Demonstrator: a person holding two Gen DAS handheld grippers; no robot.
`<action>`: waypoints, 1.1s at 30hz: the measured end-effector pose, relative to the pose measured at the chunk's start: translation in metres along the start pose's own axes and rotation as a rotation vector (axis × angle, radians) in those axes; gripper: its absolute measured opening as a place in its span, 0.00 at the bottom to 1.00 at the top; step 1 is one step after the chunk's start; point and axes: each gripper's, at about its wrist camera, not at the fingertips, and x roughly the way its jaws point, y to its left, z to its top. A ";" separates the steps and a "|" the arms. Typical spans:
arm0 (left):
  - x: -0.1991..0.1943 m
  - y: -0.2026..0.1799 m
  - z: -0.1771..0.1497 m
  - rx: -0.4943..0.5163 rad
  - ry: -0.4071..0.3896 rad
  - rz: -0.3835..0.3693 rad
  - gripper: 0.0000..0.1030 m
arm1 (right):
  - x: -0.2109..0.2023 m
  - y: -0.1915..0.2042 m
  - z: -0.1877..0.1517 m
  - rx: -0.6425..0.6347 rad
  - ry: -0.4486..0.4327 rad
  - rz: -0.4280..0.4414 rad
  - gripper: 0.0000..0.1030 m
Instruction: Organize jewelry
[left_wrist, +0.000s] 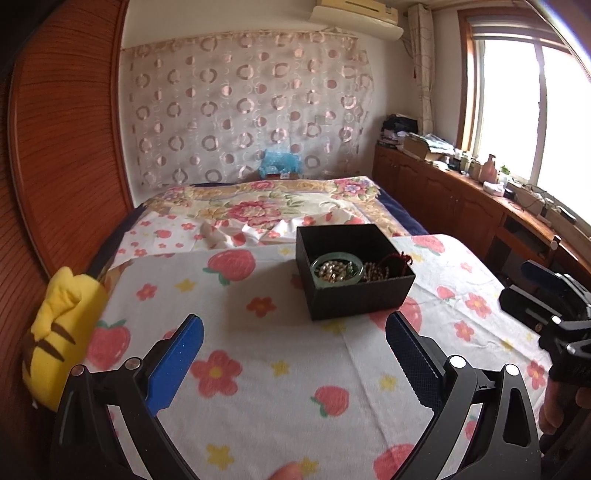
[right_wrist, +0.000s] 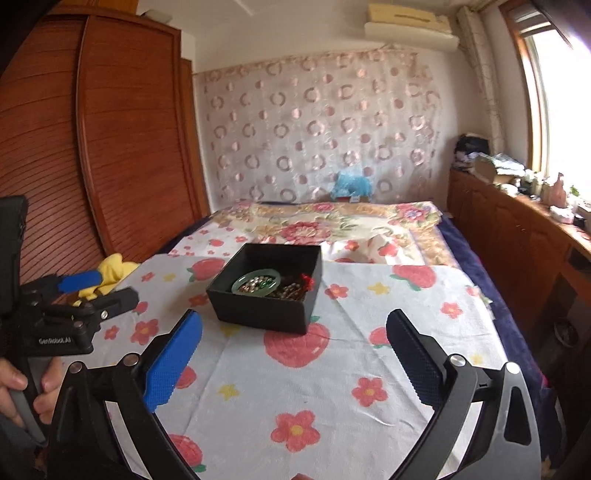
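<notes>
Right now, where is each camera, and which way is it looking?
Left wrist: sits on the left gripper, looking forward over the bed at the box; its own two open fingers show, a fingertip at the bottom edge, and the right gripper at the right edge.
Right wrist: sits on the right gripper, facing the same way from further right; its own open fingers show, plus the left gripper and hand at left.
Both see the box, the green bangle inside, the yellow toy and the window.
</notes>
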 end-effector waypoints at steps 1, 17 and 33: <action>-0.001 0.001 0.000 -0.002 0.000 0.002 0.93 | 0.000 0.000 0.000 0.003 -0.002 -0.001 0.98; -0.014 0.001 -0.004 0.000 -0.024 0.016 0.93 | -0.002 -0.002 -0.004 0.011 -0.011 -0.031 0.98; -0.015 -0.003 -0.005 0.011 -0.037 0.026 0.93 | -0.002 -0.004 -0.004 0.012 -0.013 -0.036 0.98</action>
